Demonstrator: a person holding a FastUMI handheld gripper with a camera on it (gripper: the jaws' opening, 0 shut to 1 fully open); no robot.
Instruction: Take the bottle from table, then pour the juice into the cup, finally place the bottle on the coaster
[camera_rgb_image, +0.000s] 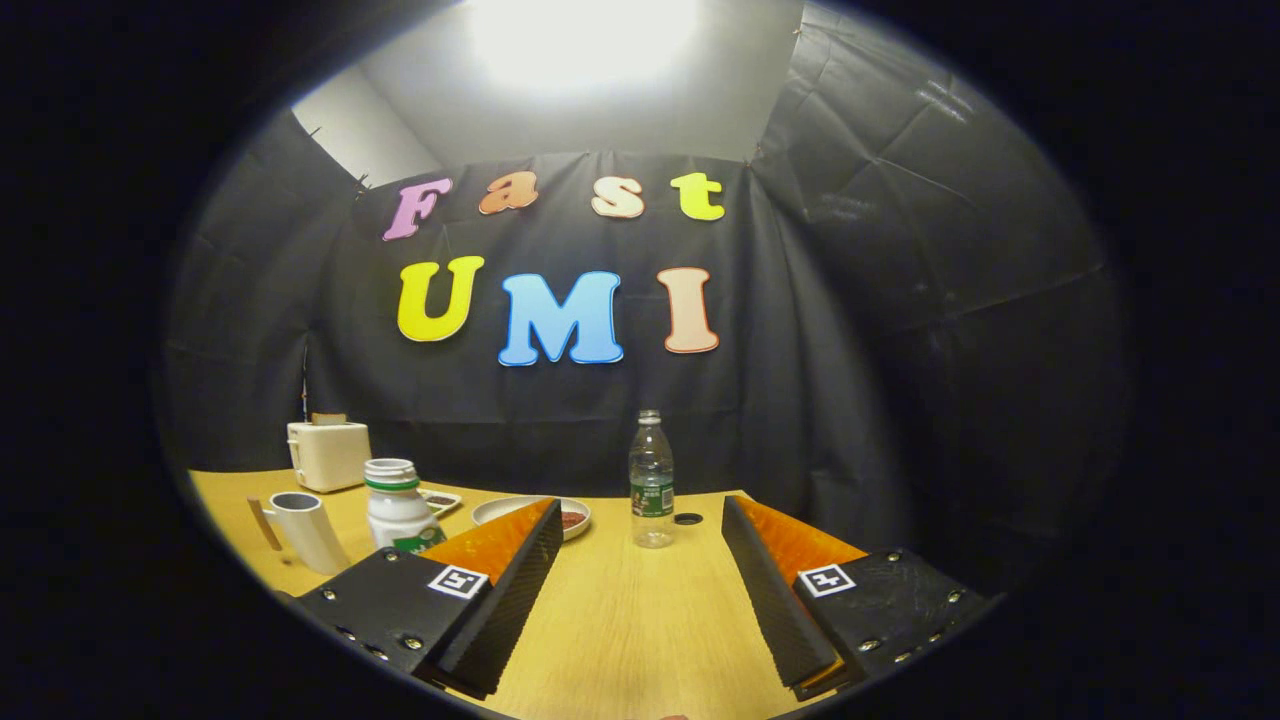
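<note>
Gripper (640, 560) spread wide, fingers well apart and holding nothing, bare wooden surface (640, 630) showing between them.

Clear plastic bottle (651, 480) straight ahead, beyond the fingertips and roughly centred on the gap, a touch nearer the right finger's side. Standing upright, long axis vertical, open neck pointing up, no cap on it; band of label around the lower middle. Small dark round cap-like disc (688, 519) lying flat on the surface just right of the bottle's base, apart from it.

Nothing lying between the fingers and the bottle.

Off to the left, beyond the left finger: shallow white dish (520, 508) with something dark red in it, partly hidden behind the fingertip. Further left, a white jar (396, 505) with a green band under its lid, upright, its base cut off by the finger. Behind the jar, a smaller plate (440, 499), contents unclear. Further left still, a white cup (305, 530) with a handle, tilted-looking in the fisheye. Behind it, near the black cloth wall (800, 400), a cream toaster (328, 453) with something in its slot.
</note>
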